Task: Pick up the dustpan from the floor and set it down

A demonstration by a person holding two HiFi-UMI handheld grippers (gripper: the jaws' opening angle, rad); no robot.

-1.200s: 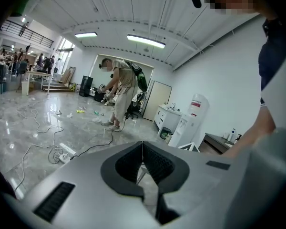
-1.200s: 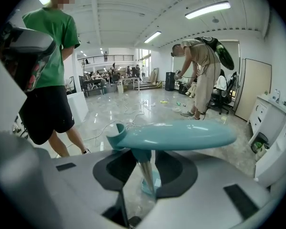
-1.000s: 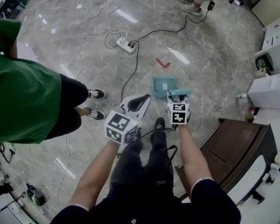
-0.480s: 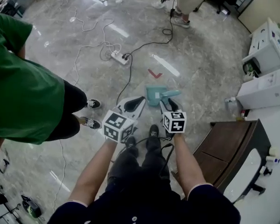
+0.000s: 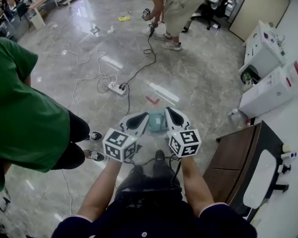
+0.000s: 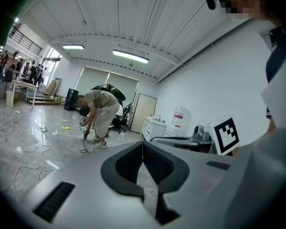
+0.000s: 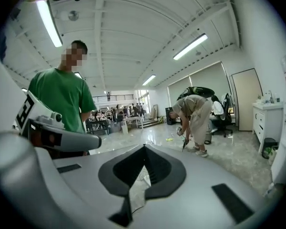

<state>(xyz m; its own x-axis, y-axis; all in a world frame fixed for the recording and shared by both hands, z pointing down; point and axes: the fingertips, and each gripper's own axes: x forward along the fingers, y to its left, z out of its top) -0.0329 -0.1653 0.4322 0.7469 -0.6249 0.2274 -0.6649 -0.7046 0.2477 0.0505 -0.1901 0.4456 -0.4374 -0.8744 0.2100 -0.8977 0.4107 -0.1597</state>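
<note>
Looking down from my head, the teal dustpan [image 5: 157, 121] lies flat on the grey marble floor [image 5: 203, 78], just in front of my shoes. I hold both grippers above it, apart from it. My left gripper [image 5: 139, 118] shows to the dustpan's left, its jaws pressed together with nothing between them. My right gripper [image 5: 172, 115] shows to the dustpan's right; its jaws have just been closing and now meet, clenched on nothing. Just beyond the dustpan is a small red mark [image 5: 152, 100] on the floor. Farther beyond and to the left of the dustpan, a white power strip [image 5: 114, 88] lies with its cables. A person in a green shirt [image 5: 25, 113] stands well left of the dustpan. A dark wooden surface [image 5: 238, 157] stands to its right.
</note>
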